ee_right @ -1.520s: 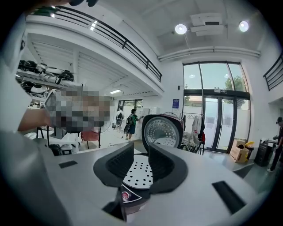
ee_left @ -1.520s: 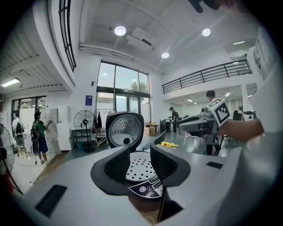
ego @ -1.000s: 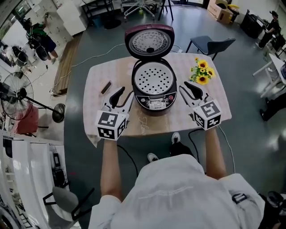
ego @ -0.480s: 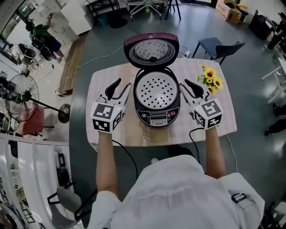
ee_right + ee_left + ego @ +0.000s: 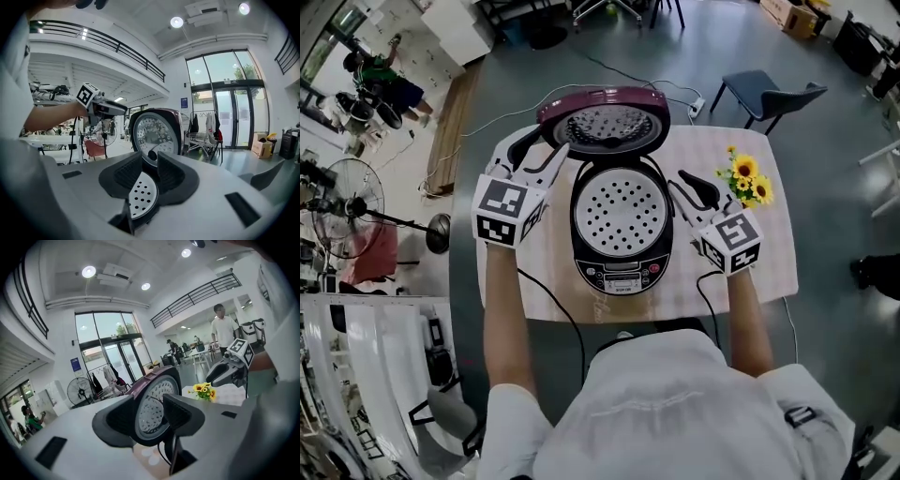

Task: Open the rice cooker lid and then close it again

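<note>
The maroon rice cooker [image 5: 622, 274] stands on the table with its lid [image 5: 605, 117] raised upright and a perforated white plate [image 5: 622, 214] showing inside. My left gripper [image 5: 542, 145] is at the lid's left rim. Its jaws are opening, and the lid [image 5: 152, 399] shows in the gap just beyond them; no pad presses on it. My right gripper [image 5: 682, 180] hovers beside the cooker's right side, jaws narrowly apart with nothing between them. Past them in the right gripper view I see the lid [image 5: 154, 133] and the perforated plate [image 5: 140, 194].
A pot of sunflowers [image 5: 745, 180] stands at the table's [image 5: 769, 253] right end, close to my right gripper. A chair [image 5: 764, 92] is behind the table and a standing fan [image 5: 337, 202] on the floor at left. A person [image 5: 224, 329] stands far off.
My left gripper rose from the table beside the cooker to the raised lid's left rim, and its jaws spread wider. My right gripper slid forward along the cooker's right side.
</note>
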`<move>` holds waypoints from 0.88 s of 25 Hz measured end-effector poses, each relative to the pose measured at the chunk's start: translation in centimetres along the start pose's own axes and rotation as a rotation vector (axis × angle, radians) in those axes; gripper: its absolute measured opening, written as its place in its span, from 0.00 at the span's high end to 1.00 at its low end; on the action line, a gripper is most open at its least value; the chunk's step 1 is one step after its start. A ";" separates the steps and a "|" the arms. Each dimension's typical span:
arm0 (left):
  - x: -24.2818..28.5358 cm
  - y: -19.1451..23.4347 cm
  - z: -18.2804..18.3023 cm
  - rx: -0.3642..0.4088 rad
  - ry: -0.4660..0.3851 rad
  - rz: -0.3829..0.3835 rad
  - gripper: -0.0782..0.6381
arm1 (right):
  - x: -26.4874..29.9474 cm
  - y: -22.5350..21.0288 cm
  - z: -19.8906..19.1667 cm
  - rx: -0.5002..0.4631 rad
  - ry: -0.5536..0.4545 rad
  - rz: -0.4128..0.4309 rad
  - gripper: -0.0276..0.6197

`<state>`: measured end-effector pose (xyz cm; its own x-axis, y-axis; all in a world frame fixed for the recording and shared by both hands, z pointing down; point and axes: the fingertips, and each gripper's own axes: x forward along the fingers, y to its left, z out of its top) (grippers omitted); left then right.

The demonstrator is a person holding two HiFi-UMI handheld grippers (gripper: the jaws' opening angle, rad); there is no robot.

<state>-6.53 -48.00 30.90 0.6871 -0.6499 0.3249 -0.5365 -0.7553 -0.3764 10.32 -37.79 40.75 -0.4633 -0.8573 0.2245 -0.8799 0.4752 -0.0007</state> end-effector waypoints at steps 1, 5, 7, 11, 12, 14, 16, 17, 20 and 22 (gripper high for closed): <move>0.7 0.2 0.5 0.024 0.004 -0.009 0.60 | 0.3 -0.1 -0.3 0.007 0.005 0.008 0.77; 3.4 0.6 1.7 0.117 0.029 -0.045 0.56 | 1.0 -0.6 -1.6 0.024 0.019 0.033 0.78; 4.7 0.6 2.3 0.150 0.044 -0.068 0.55 | 1.1 -1.0 -2.0 0.035 0.023 0.037 0.77; 6.7 0.0 2.8 0.245 0.097 -0.136 0.54 | 0.9 -1.8 -2.7 0.060 0.028 0.037 0.77; 7.1 -0.2 2.8 0.259 0.108 -0.150 0.54 | 0.8 -1.8 -2.8 0.060 0.031 0.037 0.77; 7.7 -0.2 2.6 0.276 0.130 -0.166 0.54 | 0.5 -1.8 -3.1 0.058 0.035 0.038 0.77; 8.1 -0.1 2.3 0.290 0.147 -0.175 0.54 | 0.1 -1.7 -3.2 0.059 0.037 0.033 0.77; 8.3 -0.1 2.2 0.296 0.153 -0.180 0.54 | -0.1 -1.7 -3.3 0.060 0.039 0.029 0.77; 8.6 -0.2 2.0 0.314 0.168 -0.195 0.54 | -0.9 -1.8 -3.6 0.062 0.049 0.013 0.77; 8.6 -0.1 2.0 0.313 0.167 -0.195 0.54 | -1.2 -1.8 -3.7 0.062 0.052 0.003 0.77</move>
<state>0.40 -53.31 31.99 0.6583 -0.5215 0.5428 -0.2111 -0.8201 -0.5318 12.87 -36.88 44.07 -0.4615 -0.8434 0.2750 -0.8839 0.4637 -0.0613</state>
